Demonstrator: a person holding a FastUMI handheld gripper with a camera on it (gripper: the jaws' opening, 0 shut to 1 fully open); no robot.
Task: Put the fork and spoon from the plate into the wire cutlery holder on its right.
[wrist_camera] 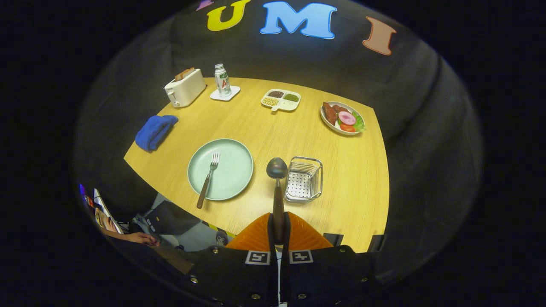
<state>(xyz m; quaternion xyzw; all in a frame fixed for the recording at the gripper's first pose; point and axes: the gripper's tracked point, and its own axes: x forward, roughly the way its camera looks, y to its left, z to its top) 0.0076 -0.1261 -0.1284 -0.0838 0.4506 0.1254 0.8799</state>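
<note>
Spoon (pixel 277 187) is up off the bench (pixel 341 170), its handle clamped between the two fingers of the claw (pixel 279 232), bowl pointing straight ahead. The wire cutlery holder (pixel 303 179) sits just right of the spoon's bowl, so the carry looks like a short shift right, then down. Fork (pixel 208 179) lies on the plate (pixel 232 164), off to the left, handle overhanging the near rim

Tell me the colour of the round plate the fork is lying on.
Pale mint green; the round plate shows best in the gripper view, with the wood-handled metal fork on it.
</note>
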